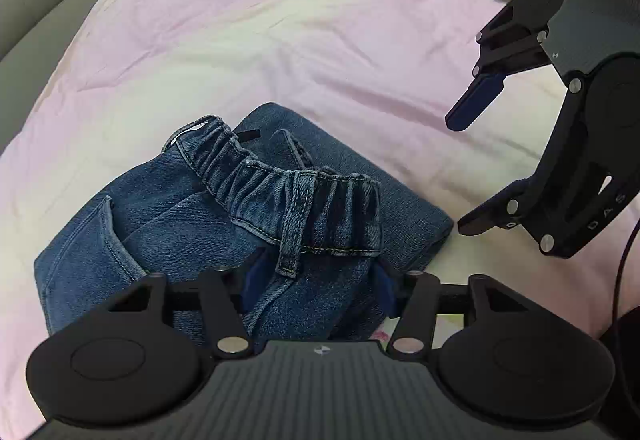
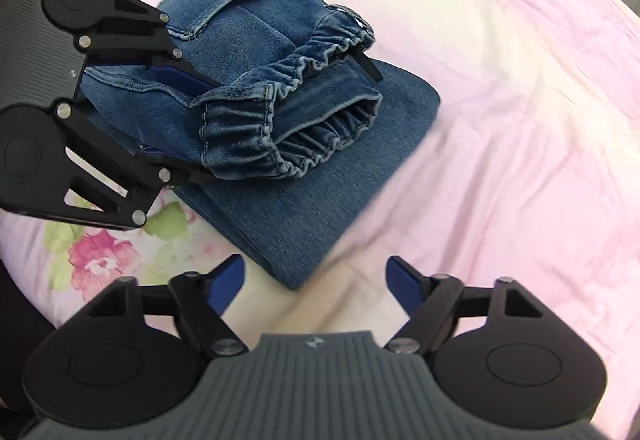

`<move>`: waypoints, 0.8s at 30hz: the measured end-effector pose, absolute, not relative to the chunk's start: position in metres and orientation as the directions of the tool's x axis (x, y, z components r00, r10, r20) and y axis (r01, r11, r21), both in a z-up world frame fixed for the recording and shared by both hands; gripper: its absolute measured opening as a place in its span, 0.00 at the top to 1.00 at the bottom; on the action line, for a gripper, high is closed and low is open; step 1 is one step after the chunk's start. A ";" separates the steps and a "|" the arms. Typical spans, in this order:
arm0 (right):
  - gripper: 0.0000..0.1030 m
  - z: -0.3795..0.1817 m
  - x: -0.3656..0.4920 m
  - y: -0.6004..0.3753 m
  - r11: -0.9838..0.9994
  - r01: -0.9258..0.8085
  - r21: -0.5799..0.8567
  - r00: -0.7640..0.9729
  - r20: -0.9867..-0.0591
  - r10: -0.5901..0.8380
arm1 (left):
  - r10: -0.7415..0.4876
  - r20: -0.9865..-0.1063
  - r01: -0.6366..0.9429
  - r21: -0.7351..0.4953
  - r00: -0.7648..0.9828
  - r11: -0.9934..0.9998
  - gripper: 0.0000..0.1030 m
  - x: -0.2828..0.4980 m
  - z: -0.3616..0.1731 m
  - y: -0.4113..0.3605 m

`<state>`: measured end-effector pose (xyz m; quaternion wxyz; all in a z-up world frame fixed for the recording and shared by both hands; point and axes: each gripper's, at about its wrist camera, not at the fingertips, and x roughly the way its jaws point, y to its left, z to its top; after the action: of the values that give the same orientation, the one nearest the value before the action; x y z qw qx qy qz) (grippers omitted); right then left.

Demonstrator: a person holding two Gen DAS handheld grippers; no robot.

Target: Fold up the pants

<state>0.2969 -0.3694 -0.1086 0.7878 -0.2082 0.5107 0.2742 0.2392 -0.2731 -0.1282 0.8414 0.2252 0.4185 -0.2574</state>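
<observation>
So the jeans [image 2: 280, 112] sit a bit left of centre in the right wrist view, on the pink sheet [image 2: 500, 100], already stacked into a thick bundle. The top layer is the waist end, and the left gripper [image 2: 180, 124] has it pinched: one blue pad on top of the denim, the lower finger tucked under, jaws partly closed on a fat wad of fabric. In the left wrist view the denim fills the lower middle of the frame, bunched between the pads.

The right gripper [image 2: 314, 280] is at the bottom of its own frame with jaws wide apart and nothing in them, hovering just off the near corner of the bundle.

My read is that the last fold is being laid down. To do it well I'd lower the waist end flat and square over the layer underneath, because right now the waistband [image 2: 320, 52] is puckered and gaping open toward the lower right. I'd let go only once it's lying down, then use the free gripper to press or tug the lower edge so the stack lines up.

Orientation: the bundle's long axis runs from upper left to lower right in the right wrist view. The waistband opening faces right, and the back pocket [image 2: 240, 8] sits toward the top.
</observation>
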 end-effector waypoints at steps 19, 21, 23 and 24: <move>0.50 -0.086 0.352 -0.334 0.889 -0.352 0.293 0.407 -0.807 0.427 | -0.046 -0.859 0.401 0.190 0.510 0.896 0.18 0.185 -0.130 -0.096; 0.51 -0.099 0.365 -0.331 0.895 -0.292 0.337 0.388 -0.814 0.432 | -0.022 -0.873 0.370 0.183 0.487 0.911 0.19 0.186 -0.142 -0.088; 0.56 -0.106 0.369 -0.333 0.894 -0.240 0.378 0.375 -0.814 0.444 | -0.012 -0.879 0.321 0.161 0.476 0.933 0.31 0.189 -0.150 -0.082; 0.67 -0.109 0.370 -0.335 0.883 -0.217 0.415 0.362 -0.806 0.468 | -0.015 -0.883 0.296 0.141 0.470 0.945 0.40 0.191 -0.153 -0.078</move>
<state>0.3702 -0.3347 -0.1093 0.8166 0.1197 0.5243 0.2097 0.1914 -0.0784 -0.1533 0.8460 0.1386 0.5065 -0.0920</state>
